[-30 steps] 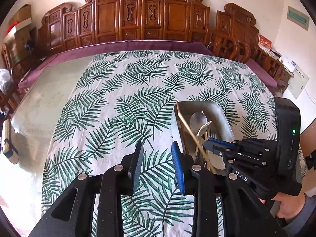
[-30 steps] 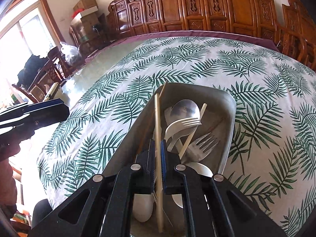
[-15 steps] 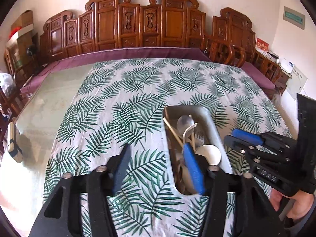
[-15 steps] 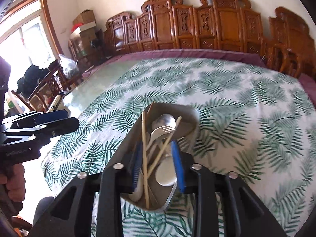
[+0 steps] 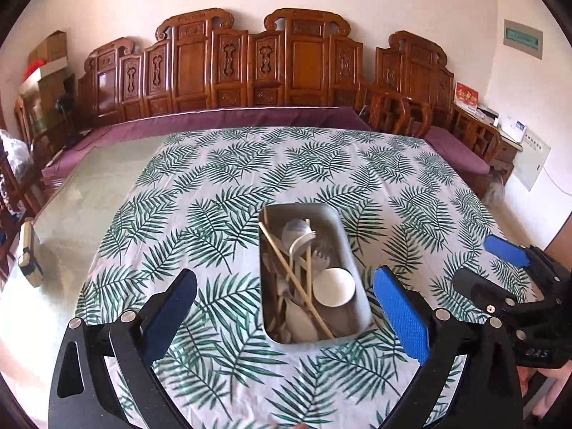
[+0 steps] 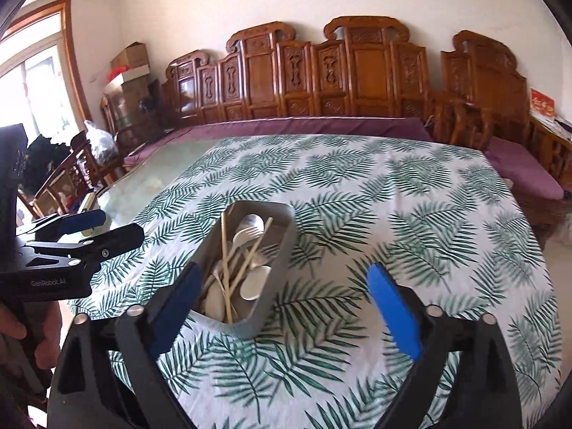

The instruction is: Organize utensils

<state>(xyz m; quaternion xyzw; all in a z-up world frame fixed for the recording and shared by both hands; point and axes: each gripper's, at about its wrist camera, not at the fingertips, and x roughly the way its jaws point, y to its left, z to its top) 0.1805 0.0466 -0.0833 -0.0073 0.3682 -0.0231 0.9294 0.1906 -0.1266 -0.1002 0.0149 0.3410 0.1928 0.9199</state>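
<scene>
A grey metal tray [image 5: 343, 230] stands on the leaf-print tablecloth [image 5: 250, 178]; it also shows in the right wrist view [image 6: 282, 243]. In it lie wooden chopsticks [image 5: 293, 279], white plastic forks and spoons [image 5: 298, 246] and a small white dish [image 5: 334, 286]. My left gripper [image 5: 286, 286] is wide open and empty, held above and short of the tray. My right gripper [image 6: 286, 286] is wide open and empty, pulled back to the tray's right; it also shows in the left wrist view [image 5: 500, 268].
Carved wooden benches with purple cushions [image 5: 250, 114] line the far side of the table. The glass tabletop [image 5: 89, 196] is bare on the left, with a small object [image 5: 28, 254] at its edge. Chairs and boxes stand at the left [image 6: 89, 150].
My right gripper let go of the chopstick, which now lies in the tray, then opened wide and pulled back. My left gripper also opened wide and drew back and up.
</scene>
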